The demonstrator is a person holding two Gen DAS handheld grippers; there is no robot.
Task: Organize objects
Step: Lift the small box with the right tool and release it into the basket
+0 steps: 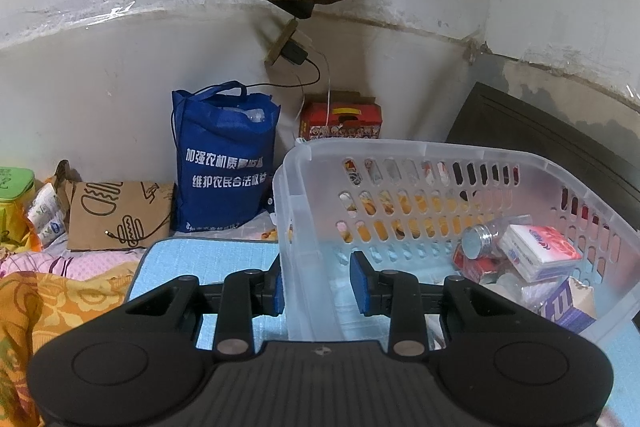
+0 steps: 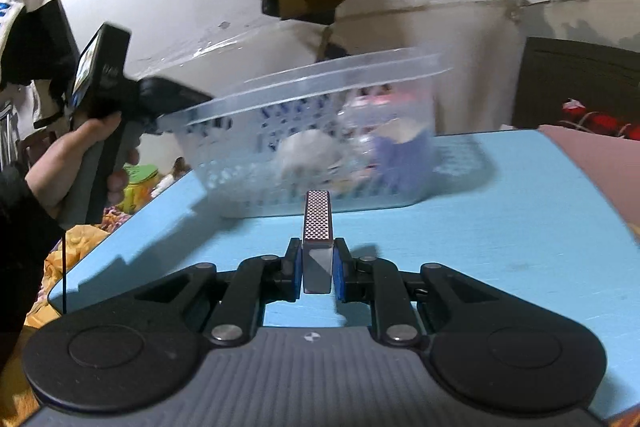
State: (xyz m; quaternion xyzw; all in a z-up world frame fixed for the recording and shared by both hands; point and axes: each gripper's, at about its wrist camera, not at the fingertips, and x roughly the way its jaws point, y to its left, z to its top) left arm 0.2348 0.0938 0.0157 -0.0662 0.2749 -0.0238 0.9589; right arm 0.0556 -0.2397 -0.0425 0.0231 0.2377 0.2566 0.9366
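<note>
Right now the step in hand looks like carrying one more item to the basket. In the right wrist view the right gripper (image 2: 317, 269) sits low at centre, its blue pads clamped on a small matchbox (image 2: 317, 227) whose dotted striking strip points up the frame toward the clear plastic basket (image 2: 400, 67), which stands on the light blue table (image 2: 520, 207) in mid-frame.

In the left wrist view the left gripper (image 1: 316, 281) straddles the basket's near-left corner wall, its fingers narrowed around it; the left pad touches the wall, while the right pad seems to stand a little off it, so I judge this a steadying hold, not a firm pinch. A tissue pack (image 1: 540, 251), a small jar (image 1: 480, 239) and a purple-and-white carton (image 1: 568, 303) already lie in the basket's right end.

Next, I judge, the matchbox must clear the rim and be let go over the open left part.

Motion blur smears the basket's contents in the right view, the matchbox's lower end is hidden between the pads, and the carton is cut off by the basket wall.
</note>
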